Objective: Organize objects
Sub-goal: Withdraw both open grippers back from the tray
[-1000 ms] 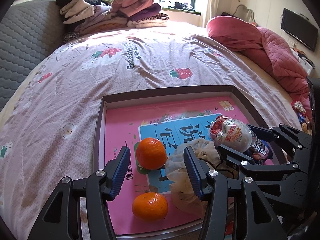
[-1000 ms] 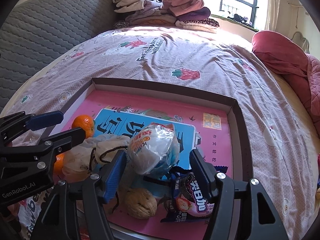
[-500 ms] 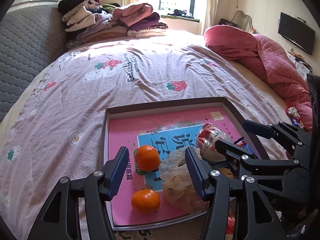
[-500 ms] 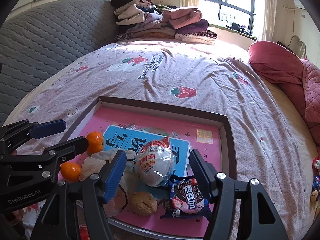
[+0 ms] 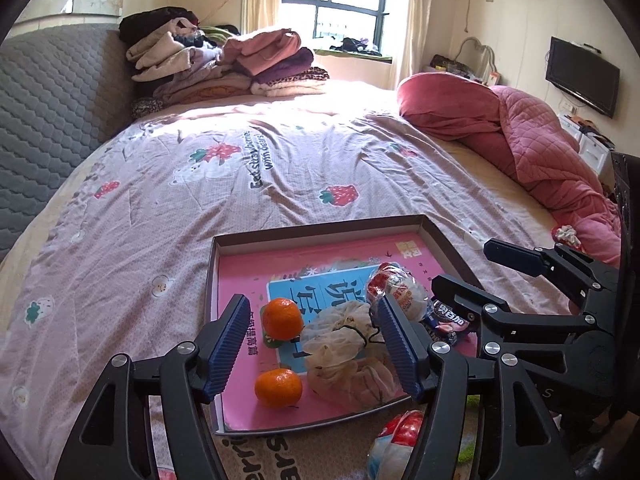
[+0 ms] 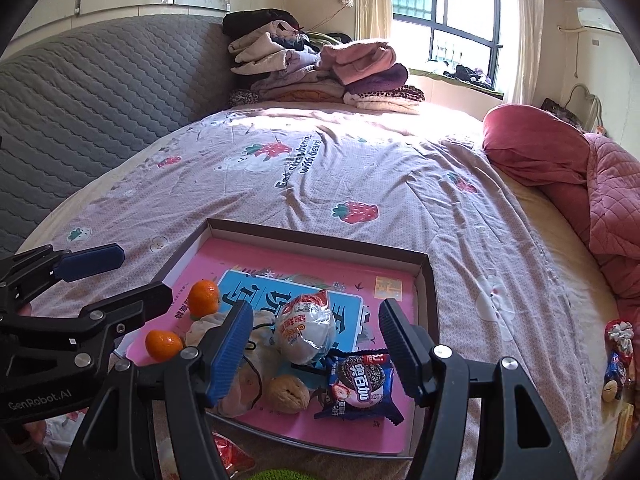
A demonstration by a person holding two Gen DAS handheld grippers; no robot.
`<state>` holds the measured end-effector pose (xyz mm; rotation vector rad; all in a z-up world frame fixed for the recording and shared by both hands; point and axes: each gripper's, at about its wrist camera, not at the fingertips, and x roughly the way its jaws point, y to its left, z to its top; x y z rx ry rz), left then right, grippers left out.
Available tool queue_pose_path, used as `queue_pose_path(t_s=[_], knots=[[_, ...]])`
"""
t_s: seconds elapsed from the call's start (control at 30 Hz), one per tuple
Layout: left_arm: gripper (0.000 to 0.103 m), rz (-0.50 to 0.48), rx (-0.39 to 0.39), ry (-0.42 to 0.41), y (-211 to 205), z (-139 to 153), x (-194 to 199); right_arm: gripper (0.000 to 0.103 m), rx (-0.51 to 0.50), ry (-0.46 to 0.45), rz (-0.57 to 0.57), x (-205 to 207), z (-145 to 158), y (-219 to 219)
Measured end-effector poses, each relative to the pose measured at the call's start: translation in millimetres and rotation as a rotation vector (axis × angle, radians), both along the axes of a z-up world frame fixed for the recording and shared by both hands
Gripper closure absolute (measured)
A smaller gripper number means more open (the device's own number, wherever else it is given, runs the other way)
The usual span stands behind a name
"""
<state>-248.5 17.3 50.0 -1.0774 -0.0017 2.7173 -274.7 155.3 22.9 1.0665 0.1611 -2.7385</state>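
A shallow brown tray [image 5: 320, 224] [image 6: 320, 240] lined with a pink book lies on the bed. In it are two oranges [image 5: 282, 318] [image 6: 204, 298], a beige mesh bag [image 5: 344, 344], a clear-wrapped bun [image 6: 308, 330], a blue cookie packet [image 6: 360, 382] and a walnut [image 6: 288, 394]. My left gripper [image 5: 310, 304] hovers above the oranges and the mesh bag; its jaws are opening and press on nothing. Over the bun and the packet my right gripper [image 6: 316, 308] stands open and holds nothing. Each gripper also shows at the edge of the other's view.
Folded clothes [image 5: 224, 64] are piled at the far end by a grey padded headboard [image 6: 80, 92]. A pink quilt [image 5: 520, 140] is heaped on the right. Loose snack packets [image 6: 618, 356] lie at the bed's right edge, and another packet [image 5: 400, 436] lies in front of the tray.
Both grippers have risen and drawn back from the tray, so its contents look smaller. The left jaws have spread wider. The things in the tray have stayed where they were.
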Motion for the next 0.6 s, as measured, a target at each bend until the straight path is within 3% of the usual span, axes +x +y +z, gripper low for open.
queue_pose_path(t_s=[0.6], knots=[[0.034,-0.004,0.047,0.023,-4,19,35,0.038,-0.036,0.067,-0.005,50,25,27]])
